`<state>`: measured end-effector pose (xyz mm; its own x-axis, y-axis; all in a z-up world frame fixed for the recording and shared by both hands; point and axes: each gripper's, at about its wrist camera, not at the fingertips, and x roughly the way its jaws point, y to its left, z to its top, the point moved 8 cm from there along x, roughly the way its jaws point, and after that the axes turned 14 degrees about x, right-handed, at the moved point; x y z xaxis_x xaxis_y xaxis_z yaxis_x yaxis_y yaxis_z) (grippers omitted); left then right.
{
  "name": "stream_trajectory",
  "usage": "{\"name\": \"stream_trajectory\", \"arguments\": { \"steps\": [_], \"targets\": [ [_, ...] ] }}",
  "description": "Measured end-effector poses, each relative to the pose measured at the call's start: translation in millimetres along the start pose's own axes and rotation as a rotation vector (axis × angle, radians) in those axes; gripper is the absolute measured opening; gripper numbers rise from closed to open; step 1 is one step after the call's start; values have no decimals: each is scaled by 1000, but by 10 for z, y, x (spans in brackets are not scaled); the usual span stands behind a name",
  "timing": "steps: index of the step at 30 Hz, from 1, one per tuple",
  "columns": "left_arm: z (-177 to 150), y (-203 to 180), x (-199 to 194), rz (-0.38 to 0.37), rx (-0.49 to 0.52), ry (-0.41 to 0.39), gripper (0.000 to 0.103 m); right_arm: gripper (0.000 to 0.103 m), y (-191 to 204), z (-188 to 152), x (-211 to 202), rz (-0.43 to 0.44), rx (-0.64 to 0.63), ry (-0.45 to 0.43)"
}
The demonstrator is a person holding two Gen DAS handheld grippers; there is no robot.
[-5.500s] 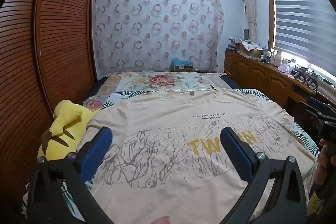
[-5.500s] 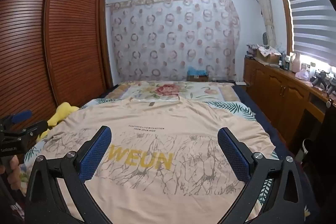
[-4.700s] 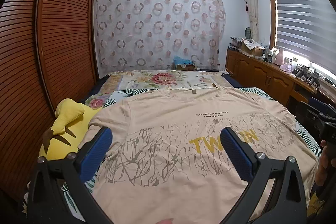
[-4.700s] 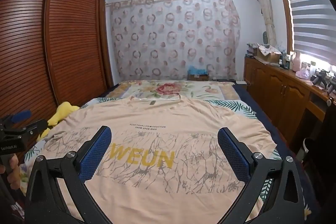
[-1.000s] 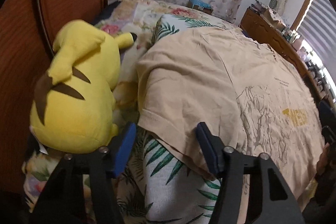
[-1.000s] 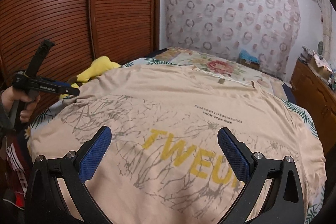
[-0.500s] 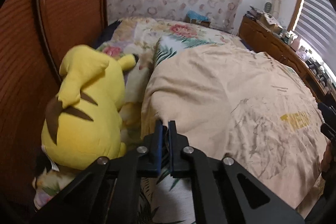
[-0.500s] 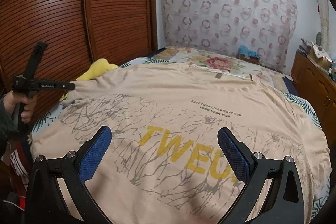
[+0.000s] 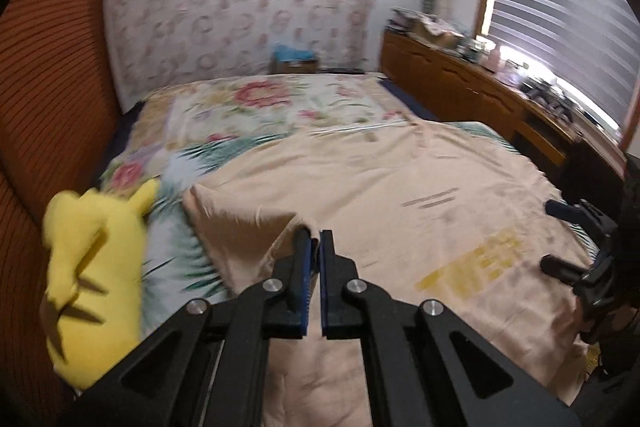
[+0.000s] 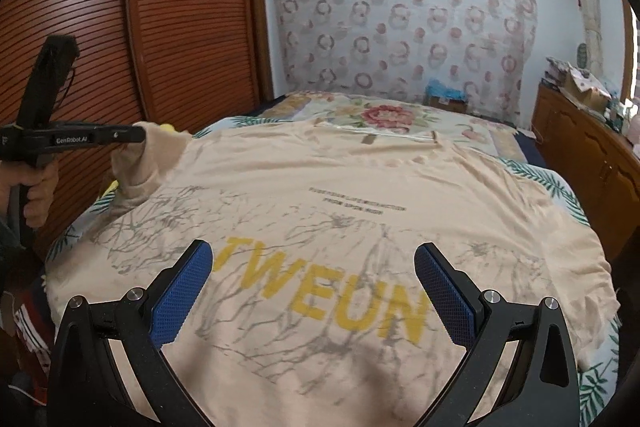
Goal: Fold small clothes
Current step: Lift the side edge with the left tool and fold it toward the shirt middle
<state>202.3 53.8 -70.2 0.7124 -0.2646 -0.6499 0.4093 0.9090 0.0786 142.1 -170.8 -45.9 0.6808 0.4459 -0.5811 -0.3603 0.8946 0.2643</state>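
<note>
A beige T-shirt (image 10: 360, 187) with yellow letters and a grey branch print lies spread face up on the bed. My left gripper (image 9: 314, 239) is shut on the shirt's left sleeve (image 9: 288, 227) and holds it lifted off the bed; the right wrist view shows the same gripper (image 10: 138, 135) at the far left with the sleeve (image 10: 148, 159) hanging from it. My right gripper (image 10: 312, 267) stands open over the shirt's lower front, above the yellow letters, with nothing between its fingers. It also appears at the right edge of the left wrist view (image 9: 576, 239).
A yellow plush toy (image 9: 92, 267) lies at the bed's left edge beside the sleeve. Brown slatted wardrobe doors (image 10: 160, 27) stand close on the left. A wooden cabinet (image 9: 480, 99) with clutter runs along the right under the window. A floral quilt (image 9: 260, 107) covers the far bed.
My left gripper shut on the sleeve's edge, then rose and swung over the shirt, lifting the sleeve. The right gripper shifted a little and stays open.
</note>
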Motion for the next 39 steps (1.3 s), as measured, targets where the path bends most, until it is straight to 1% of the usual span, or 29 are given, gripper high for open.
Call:
{"name": "stream_trajectory", "arguments": {
  "steps": [2,5,7,9,10,12,13,15,18,21,23,24,26,28,32,35,36,38,39],
  "targets": [
    [110,-189,71,-28,24,1,0,103,-74,13,-32,-9,10,-6],
    [213,-434,145,-30,62,13,1,103,-200,10,-83,-25,28,-10],
    [250,-538,161,-41,72,9,6,103,-275,-5,-103,-34,35,-11],
    [258,-584,134,-35,77,6,16,103,-339,-17,-123,-42,40,-10],
    [243,-596,109,-37,78,0,17,103,-365,-21,-134,-44,43,-10],
    [232,-591,67,-27,82,3,23,103,-408,-23,-148,-50,45,-11],
    [214,-575,59,-10,88,7,24,103,-423,-19,-151,-51,47,-12],
    [146,-530,34,19,97,18,30,103,-448,-6,-147,-53,48,-12],
    [-28,-410,-13,44,86,37,38,103,-425,28,-130,-42,43,-8],
    [-308,-195,-8,78,56,83,39,103,-296,69,-72,1,18,17],
    [-519,-32,41,98,30,131,40,95,-185,112,-16,39,-2,40],
    [-640,68,64,111,14,155,41,94,-111,136,26,60,-17,54],
    [-789,179,106,121,-10,180,41,83,53,181,114,98,-50,75],
    [-924,269,138,133,-30,198,41,77,223,207,223,130,-81,102],
    [-1041,357,172,139,-48,209,42,60,564,201,503,191,-136,165],
    [-1069,378,196,138,-57,206,43,53,784,147,716,227,-170,218],
    [-1065,383,200,135,-61,204,43,53,862,124,796,237,-181,235],
    [-1066,384,211,128,-71,201,45,46,965,67,933,240,-206,263],
    [-1073,407,211,127,-74,200,46,44,1012,34,1024,240,-216,283]
  ]
}}
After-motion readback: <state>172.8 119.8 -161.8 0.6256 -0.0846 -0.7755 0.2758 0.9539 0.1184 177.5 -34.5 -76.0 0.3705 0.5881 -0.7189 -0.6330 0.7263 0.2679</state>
